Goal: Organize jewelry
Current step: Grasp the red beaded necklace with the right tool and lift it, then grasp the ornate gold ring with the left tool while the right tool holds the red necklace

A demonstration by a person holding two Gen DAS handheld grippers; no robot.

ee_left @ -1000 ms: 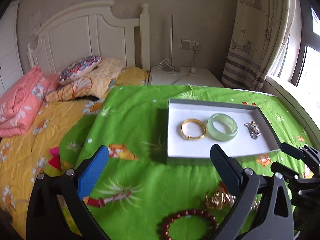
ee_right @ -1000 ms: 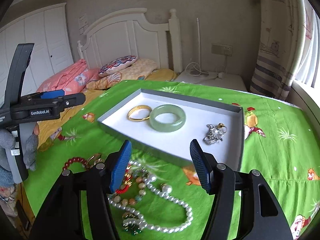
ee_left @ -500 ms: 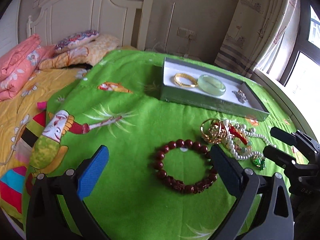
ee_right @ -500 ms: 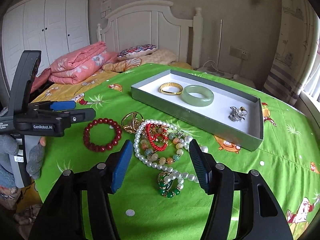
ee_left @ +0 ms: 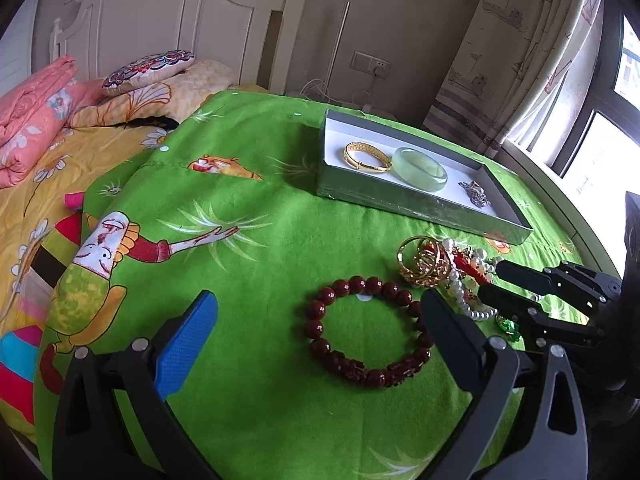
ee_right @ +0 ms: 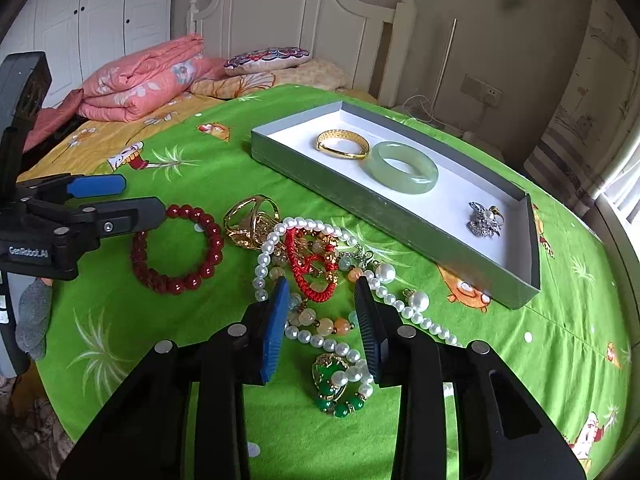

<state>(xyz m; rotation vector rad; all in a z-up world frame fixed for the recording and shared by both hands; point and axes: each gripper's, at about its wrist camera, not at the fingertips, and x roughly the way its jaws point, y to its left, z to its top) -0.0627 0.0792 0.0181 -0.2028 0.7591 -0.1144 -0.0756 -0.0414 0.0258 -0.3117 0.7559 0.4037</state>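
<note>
1. A bedroom, a green cartoon-print cloth (ee_right: 500, 360) spread over a round surface: I steer the right gripper (ee_right: 322, 312) low over a tangle of jewelry near the cloth's front edge. Its jaws have just been closing, with strands of the pile lying between them; the pads do not yet seem to press anything, though the view there is cluttered.

2. The left gripper (ee_left: 316, 332) hangs wide apart and empty above the dark red bead bracelet (ee_left: 370, 330), which lies alone on the cloth beside the heap.

3. The grey tray (ee_right: 304, 160) toward the far edge already holds a gold bangle (ee_right: 343, 144), a jade bangle (ee_right: 402, 167) and a silver brooch (ee_right: 484, 220).

4. The pearl necklace (ee_right: 320, 340), red cord bracelet (ee_right: 310, 268) and green pendant (ee_right: 332, 384) are knotted together: light, limp and snag-prone, I judge. I would pinch one strand only, at a free loop, and lift slowly.

5. The bead bracelet looks elastic and slick; I would grip across one side of the ring. The gold ring (ee_right: 252, 220) is stiff.
</note>
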